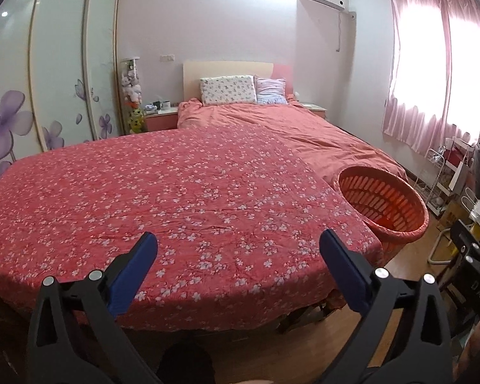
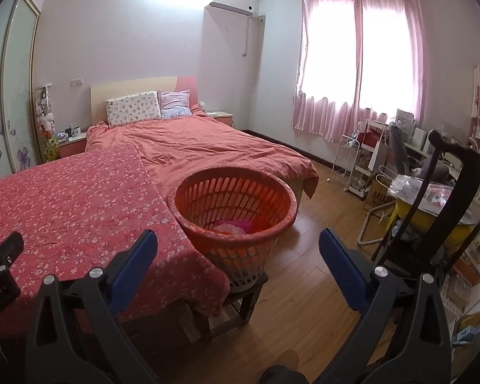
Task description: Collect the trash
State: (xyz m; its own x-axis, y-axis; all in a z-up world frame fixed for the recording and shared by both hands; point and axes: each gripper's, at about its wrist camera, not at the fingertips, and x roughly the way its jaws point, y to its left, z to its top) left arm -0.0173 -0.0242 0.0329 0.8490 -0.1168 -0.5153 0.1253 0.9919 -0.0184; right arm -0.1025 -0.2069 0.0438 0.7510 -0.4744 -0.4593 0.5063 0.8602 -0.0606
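An orange slotted basket (image 2: 235,211) stands on a small dark stool (image 2: 240,300) at the right end of the table with the red floral cloth (image 1: 163,192). It also shows in the left wrist view (image 1: 384,204). Something pink and crumpled (image 2: 232,226) lies in its bottom. My left gripper (image 1: 238,243) is open and empty over the near edge of the cloth. My right gripper (image 2: 238,243) is open and empty, in front of the basket and a little right of it. No loose trash shows on the cloth.
A bed with an orange duvet (image 2: 208,147) lies behind the table. A wardrobe (image 1: 48,80) stands at the left. A dark chair (image 2: 444,192), a white rack (image 2: 348,156) and a cluttered desk (image 2: 412,147) crowd the right side. Wooden floor (image 2: 304,288) lies between.
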